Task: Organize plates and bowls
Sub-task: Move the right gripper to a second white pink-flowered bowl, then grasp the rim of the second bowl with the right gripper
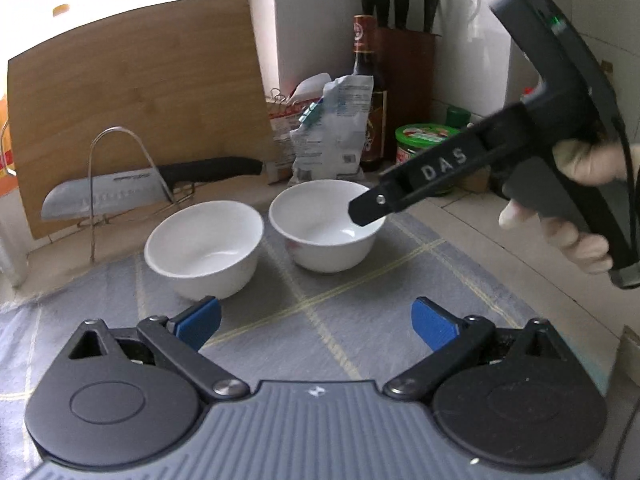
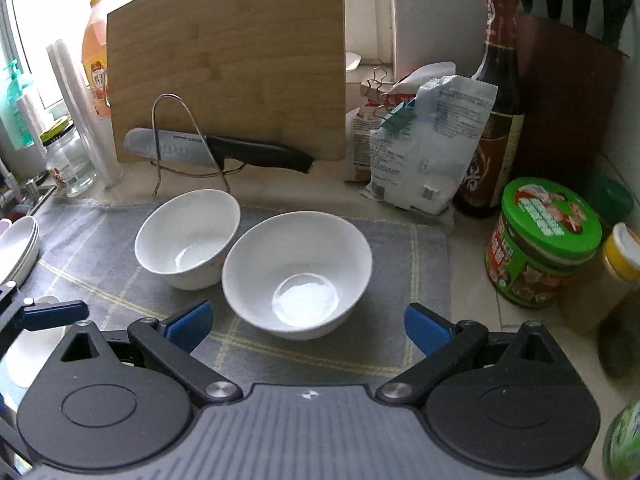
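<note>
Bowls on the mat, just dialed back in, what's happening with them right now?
A person holds a gripper in each hand over a grey checked mat on a kitchen counter. Two empty white bowls stand side by side on it, neither gripped. The right gripper is open and hangs just above the right bowl. The left gripper is open too, short of the left bowl. A stack of white plates waits at the mat's left edge. Nothing is stacked yet.

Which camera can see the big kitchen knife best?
The right wrist view: the kitchen knife lies across the wire rack, with its blade and black handle sharp and nearly unblocked. In the left wrist view the same knife sits farther off, smaller and blurrier, with its blade behind the rack's wire.
</note>
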Tool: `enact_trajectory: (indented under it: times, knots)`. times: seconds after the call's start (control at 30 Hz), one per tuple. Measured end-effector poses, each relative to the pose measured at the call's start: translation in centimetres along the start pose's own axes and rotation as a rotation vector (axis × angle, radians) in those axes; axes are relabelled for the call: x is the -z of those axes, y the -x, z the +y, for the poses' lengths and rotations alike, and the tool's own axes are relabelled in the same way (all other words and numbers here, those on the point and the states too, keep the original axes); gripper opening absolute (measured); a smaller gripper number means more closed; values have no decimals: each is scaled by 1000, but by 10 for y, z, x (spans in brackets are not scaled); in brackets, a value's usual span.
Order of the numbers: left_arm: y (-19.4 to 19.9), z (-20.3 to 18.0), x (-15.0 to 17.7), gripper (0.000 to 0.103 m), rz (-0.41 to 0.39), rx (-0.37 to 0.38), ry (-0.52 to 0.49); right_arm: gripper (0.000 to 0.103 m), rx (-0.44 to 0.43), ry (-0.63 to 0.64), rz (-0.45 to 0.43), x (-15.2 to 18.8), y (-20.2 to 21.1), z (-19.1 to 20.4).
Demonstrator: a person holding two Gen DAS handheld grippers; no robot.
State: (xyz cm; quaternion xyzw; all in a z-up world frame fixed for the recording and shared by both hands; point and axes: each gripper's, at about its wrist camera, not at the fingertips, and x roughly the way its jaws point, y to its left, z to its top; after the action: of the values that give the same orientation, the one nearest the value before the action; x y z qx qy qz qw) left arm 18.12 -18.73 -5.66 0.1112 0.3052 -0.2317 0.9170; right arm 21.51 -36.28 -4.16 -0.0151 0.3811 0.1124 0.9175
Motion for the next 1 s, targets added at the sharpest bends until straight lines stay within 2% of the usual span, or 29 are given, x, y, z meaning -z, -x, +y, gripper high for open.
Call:
enact_trajectory:
  times: [0.23,0.67,0.87,1.0]
  knots:
    - [-33,-21,-2,101,-25,-32,1,103,-29,73,13,-8,-11,-7]
    - [-77,-30,-14,101,-44,-93,47,101,-105,169,18,-23,-30,-12]
    - [-90,-30,-16,100,-40,-104,63,97,-139,181,37,-29,-41,-16]
    - [-95,-29,-18,98,-41,-99,61,87,-159,184,52,-32,-48,-18]
